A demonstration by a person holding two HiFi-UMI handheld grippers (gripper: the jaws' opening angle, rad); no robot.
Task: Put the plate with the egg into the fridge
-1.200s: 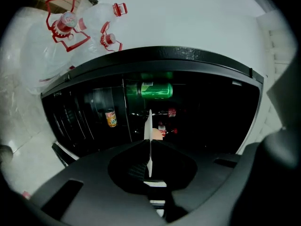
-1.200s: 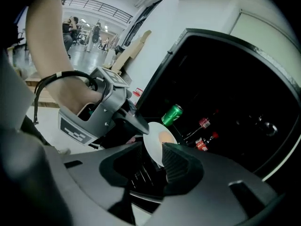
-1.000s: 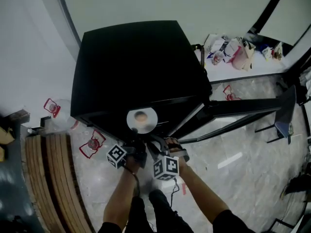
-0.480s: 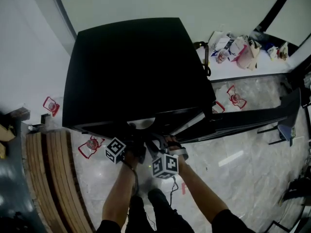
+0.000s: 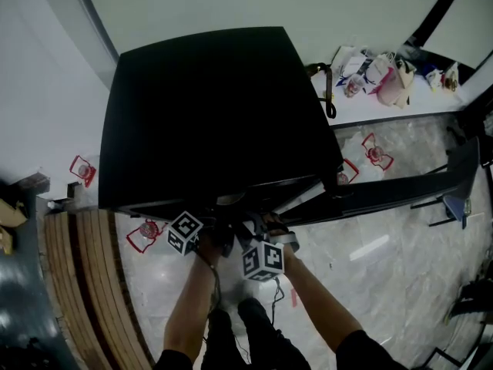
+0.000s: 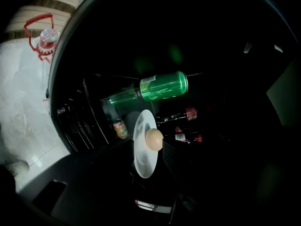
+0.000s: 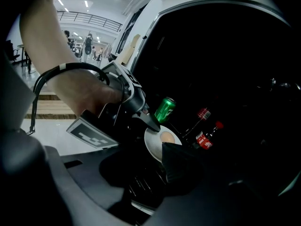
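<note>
The white plate [image 6: 145, 147] carries a tan egg [image 6: 154, 139] and sits inside the dark open fridge [image 5: 208, 106]. From the head view only a sliver of the plate [image 5: 231, 200] shows under the fridge's top edge. My left gripper [image 6: 150, 160] has the plate between its jaws, which are opening, and the pads stand off it. In the right gripper view the left gripper's fingertip [image 7: 153, 125] is at the plate's [image 7: 157, 142] upper left rim. My right gripper [image 7: 159, 166] is closed on the lower right rim, one jaw lying over it.
On the fridge shelf behind the plate lie a green can [image 6: 164, 86], cola bottles [image 7: 204, 138] and a small jar [image 6: 120, 129]. The fridge door [image 5: 400, 179] swings open to the right. A wooden bench [image 5: 85, 284] and a red-framed bottle [image 5: 146, 230] are on the left.
The plate with the egg has gone from in front of the fridge to inside it. Both grippers moved forward with it to the fridge's front edge.
</note>
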